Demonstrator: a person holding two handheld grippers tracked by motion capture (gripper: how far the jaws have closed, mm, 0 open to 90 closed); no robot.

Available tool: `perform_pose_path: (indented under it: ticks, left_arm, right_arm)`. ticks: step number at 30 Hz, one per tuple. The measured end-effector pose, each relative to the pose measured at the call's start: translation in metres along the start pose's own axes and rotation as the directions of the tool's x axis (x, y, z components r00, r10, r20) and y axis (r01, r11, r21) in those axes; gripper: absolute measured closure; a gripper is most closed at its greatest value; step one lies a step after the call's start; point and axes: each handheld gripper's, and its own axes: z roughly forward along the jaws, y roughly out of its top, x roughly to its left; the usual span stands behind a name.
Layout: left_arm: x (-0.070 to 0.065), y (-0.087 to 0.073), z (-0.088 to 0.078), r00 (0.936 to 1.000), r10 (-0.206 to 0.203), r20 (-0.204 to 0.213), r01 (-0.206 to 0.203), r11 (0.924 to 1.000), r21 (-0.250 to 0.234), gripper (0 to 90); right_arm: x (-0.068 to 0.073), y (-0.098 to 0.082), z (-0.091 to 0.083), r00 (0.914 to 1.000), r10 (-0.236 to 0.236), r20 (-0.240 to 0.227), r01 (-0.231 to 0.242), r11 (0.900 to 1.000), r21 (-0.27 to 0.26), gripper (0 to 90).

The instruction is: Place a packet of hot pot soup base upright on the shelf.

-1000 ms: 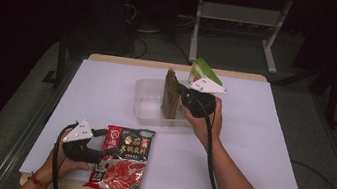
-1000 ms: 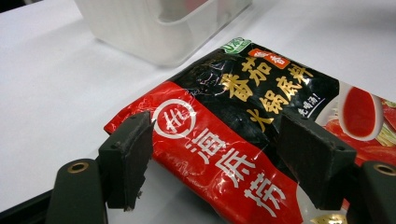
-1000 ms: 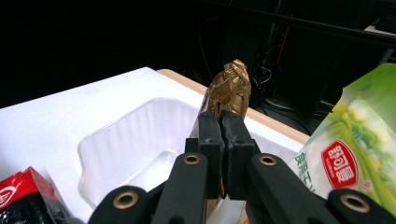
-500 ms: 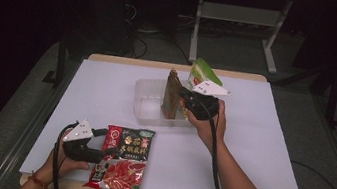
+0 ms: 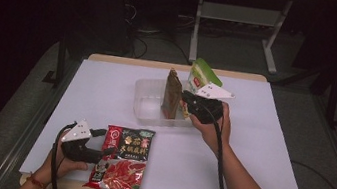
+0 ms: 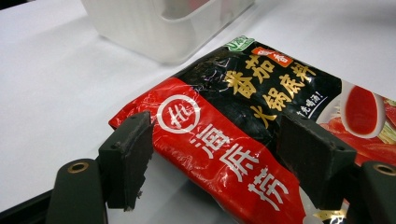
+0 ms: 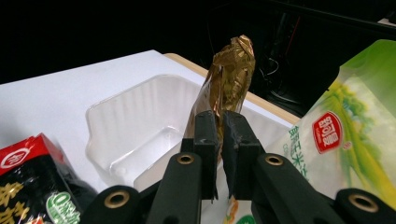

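A gold-brown foil packet [image 5: 172, 94] stands upright in a clear plastic tray [image 5: 147, 106] at mid-table. My right gripper [image 5: 187, 99] is shut on the foil packet [image 7: 229, 77] low on its side, the jaws [image 7: 217, 140] pinching it over the tray [image 7: 135, 123]. A green-and-white packet [image 5: 200, 75] leans at the tray's right end, just behind that gripper, and looms at right as the green packet [image 7: 348, 135]. Near the front edge lies a red-and-black hotpot-base packet [image 5: 122, 157]. My left gripper [image 5: 104, 148] is open, its jaws [image 6: 219, 156] straddling that packet's [image 6: 261, 98] left corner.
The white table [image 5: 268, 155] ends close in front of the red packet. Dark floor, a white stand [image 5: 239, 14] and cables lie beyond the far edge. A corner of the red packet [image 7: 25, 186] sits near the tray's front wall [image 6: 159, 28].
My right gripper with the gold packet has edged slightly toward the near side. The left gripper and the red packet have stayed put.
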Motion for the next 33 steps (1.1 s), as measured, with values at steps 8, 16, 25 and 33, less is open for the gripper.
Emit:
perform_pose_path:
  ticks: [8, 16, 25, 33]
  left_arm:
    - [-0.001, -0.002, -0.004, 0.9999, 0.003, -0.015, -0.003, 0.9999, 0.010, 26.4]
    - [-0.002, -0.001, -0.004, 0.9997, 0.009, -0.021, -0.008, 0.9999, 0.013, 26.4]
    - [-0.002, 0.002, -0.002, 0.9996, 0.018, -0.020, -0.018, 0.9998, 0.013, 26.2]
    - [0.002, 0.000, -0.006, 0.9987, -0.003, -0.051, 0.003, 0.9999, 0.012, 24.4]
  right_arm:
    - [-0.001, -0.006, -0.008, 0.9998, -0.018, -0.005, 0.018, 1.000, 0.013, 83.4]
    - [-0.002, -0.013, -0.018, 0.9997, -0.024, -0.001, 0.024, 1.000, 0.017, 83.7]
    - [0.001, -0.018, -0.028, 0.9993, -0.037, -0.001, 0.037, 0.999, 0.029, 83.4]
    - [0.007, -0.028, -0.032, 0.9978, -0.064, -0.017, 0.065, 0.996, 0.058, 83.1]
